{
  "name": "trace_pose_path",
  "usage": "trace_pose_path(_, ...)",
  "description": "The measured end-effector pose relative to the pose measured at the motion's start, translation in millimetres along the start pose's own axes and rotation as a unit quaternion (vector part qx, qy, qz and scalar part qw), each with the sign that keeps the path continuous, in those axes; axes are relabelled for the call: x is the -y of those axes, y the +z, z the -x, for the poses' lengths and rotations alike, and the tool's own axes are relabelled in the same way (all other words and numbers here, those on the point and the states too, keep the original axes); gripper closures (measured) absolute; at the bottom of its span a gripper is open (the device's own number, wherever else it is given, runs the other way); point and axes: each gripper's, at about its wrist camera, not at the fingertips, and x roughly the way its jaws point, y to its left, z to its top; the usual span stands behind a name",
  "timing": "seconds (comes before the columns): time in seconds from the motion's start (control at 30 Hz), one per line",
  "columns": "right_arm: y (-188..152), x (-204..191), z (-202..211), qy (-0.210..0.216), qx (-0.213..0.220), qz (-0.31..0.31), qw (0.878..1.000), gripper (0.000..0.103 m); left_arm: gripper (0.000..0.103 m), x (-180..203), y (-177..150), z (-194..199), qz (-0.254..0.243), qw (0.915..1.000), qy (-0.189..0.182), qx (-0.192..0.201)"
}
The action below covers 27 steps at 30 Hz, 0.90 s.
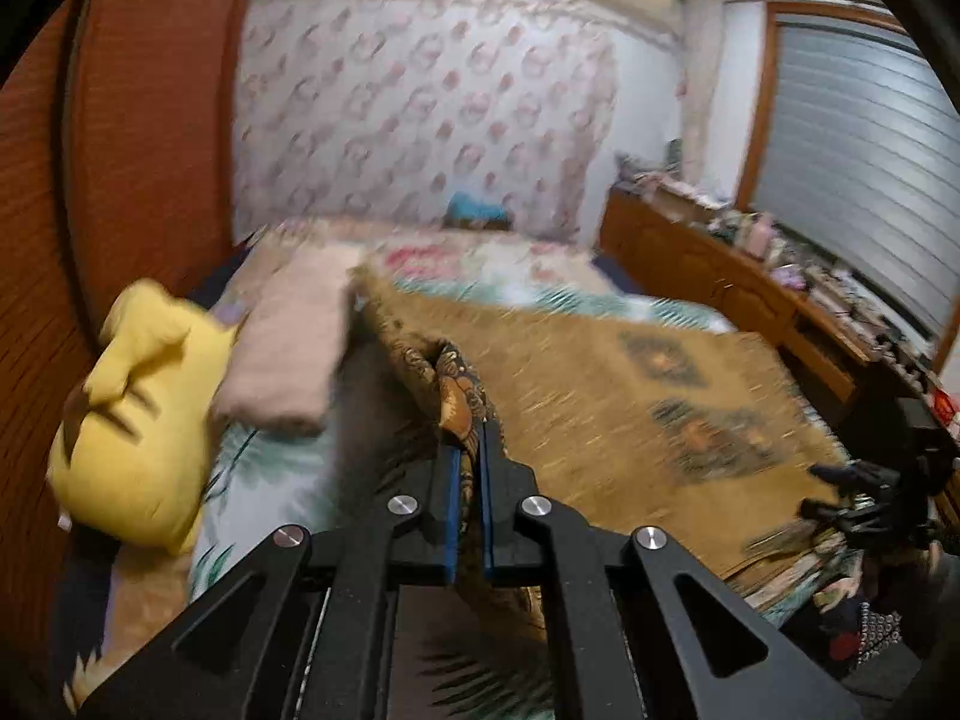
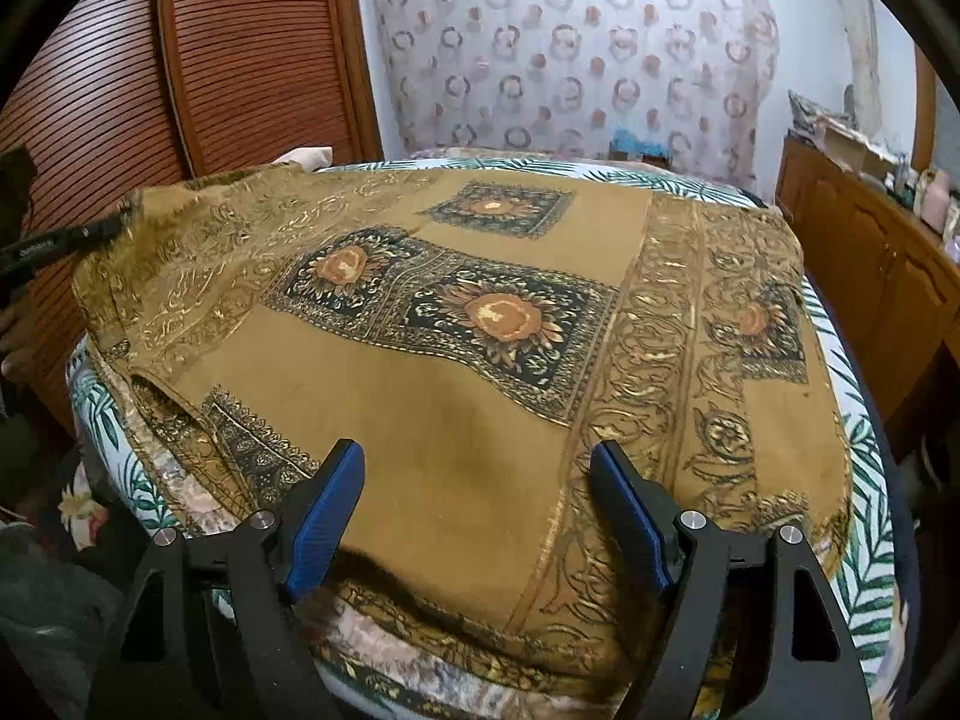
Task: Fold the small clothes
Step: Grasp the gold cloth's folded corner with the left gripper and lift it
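A brown patterned cloth with orange flower medallions (image 2: pixel 480 312) lies spread over the bed. My left gripper (image 1: pixel 471 438) is shut on a bunched edge of this cloth (image 1: pixel 456 396) and lifts it above the bed; the rest of the cloth (image 1: pixel 600 396) stretches away to the right. In the right wrist view the left gripper (image 2: pixel 60 246) shows at the cloth's far left corner. My right gripper (image 2: pixel 477 456) is open, its blue pads (image 2: pixel 324 516) apart just above the cloth's near edge, holding nothing.
A yellow plush pillow (image 1: pixel 132 414) and a pink pillow (image 1: pixel 288 348) lie at the left of the bed. A leaf-print sheet (image 2: pixel 864 480) covers the bed. A wooden dresser with clutter (image 1: pixel 750 276) stands on the right, and a wooden slatted door (image 2: pixel 240 60) on the left.
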Motion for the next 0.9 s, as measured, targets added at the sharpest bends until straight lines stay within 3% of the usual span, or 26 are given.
trace_pose_path(0.2, 2.8, 13.0, 12.8, -0.007, 0.007, -0.008, 1.0, 0.024, 0.098, 42.4, 21.7, -4.8, -0.037, 0.9982, -0.042, 0.019)
trace_pose_path(0.33, 5.1, 19.3, 18.7, -0.013, 0.012, -0.011, 1.0, 0.024, 0.098, 64.7, 29.5, -10.9, -0.058, 0.9974, -0.034, 0.027)
trace_pose_path(0.6, -3.1, 27.5, 28.1, -0.019, 0.011, -0.01, 1.0, 0.024, 0.098, 99.1, 38.1, -19.6, -0.084, 0.9942, -0.062, 0.029)
trace_pose_path(0.9, -5.1, 39.2, 44.4, -0.028, 0.02, -0.016, 0.999, 0.024, 0.098, 138.2, 58.3, -27.7, -0.106, 0.9869, -0.117, 0.033)
